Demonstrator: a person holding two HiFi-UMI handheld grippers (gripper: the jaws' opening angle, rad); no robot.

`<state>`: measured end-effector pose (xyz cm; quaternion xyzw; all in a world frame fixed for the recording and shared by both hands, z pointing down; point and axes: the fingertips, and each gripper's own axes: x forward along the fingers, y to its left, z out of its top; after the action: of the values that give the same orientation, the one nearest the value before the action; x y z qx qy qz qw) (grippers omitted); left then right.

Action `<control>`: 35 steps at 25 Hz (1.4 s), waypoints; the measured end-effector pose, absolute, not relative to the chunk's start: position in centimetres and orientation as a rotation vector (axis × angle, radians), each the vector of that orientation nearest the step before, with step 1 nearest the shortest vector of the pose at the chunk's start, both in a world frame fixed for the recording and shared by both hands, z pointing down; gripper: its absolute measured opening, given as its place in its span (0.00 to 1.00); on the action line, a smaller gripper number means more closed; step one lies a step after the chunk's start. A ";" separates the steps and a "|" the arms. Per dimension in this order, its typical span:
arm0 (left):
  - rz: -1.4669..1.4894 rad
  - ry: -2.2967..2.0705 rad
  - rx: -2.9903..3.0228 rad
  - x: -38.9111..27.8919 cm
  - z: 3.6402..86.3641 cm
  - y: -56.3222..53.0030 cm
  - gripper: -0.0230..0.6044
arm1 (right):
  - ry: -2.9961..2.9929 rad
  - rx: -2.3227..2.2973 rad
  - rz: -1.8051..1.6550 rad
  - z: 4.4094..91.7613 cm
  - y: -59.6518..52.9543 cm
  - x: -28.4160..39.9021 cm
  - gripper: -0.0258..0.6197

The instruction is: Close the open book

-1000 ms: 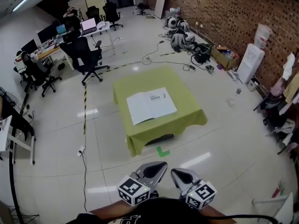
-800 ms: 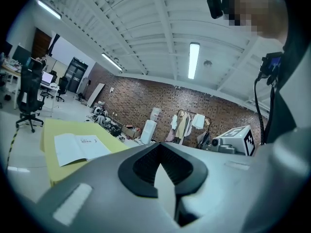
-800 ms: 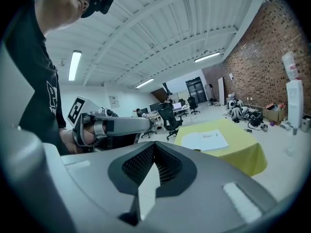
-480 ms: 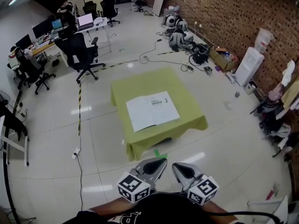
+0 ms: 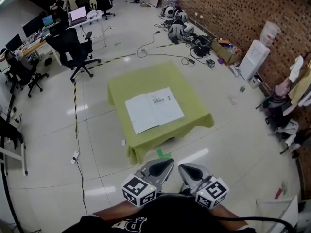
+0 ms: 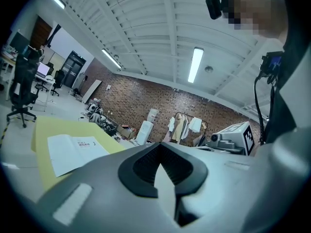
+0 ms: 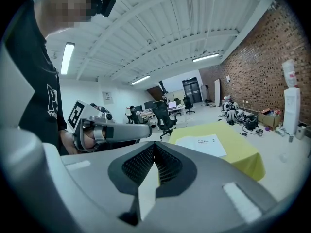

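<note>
Though open flat, book [image 5: 154, 109] illegible.

Book [image 5: 154, 109]: on table [image 5: 141, 79], middle. Office chair [image 5: 73, 45]: behind table, left. Water dispenser [image 5: 252, 57]: right of table, well apart. Bags [image 5: 175, 25]: far behind table.

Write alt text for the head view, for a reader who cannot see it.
An open book lies flat on a table draped in yellow-green cloth, in the middle of a tiled floor. At the bottom edge, the left gripper and right gripper sit side by side, jaws together, well short of the table.
</note>
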<state>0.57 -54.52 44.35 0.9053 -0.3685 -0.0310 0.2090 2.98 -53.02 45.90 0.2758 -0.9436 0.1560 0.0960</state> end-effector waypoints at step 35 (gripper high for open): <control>-0.066 -1.586 2.276 9.3 43.8 -68.6 0.05 | -2.935 0.350 0.551 45.6 -68.6 14.8 0.05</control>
<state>9.27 -68.61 43.84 0.8065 -0.5620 -0.0232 0.1823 14.78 -68.56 45.58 0.1161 -0.9739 0.1828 0.0676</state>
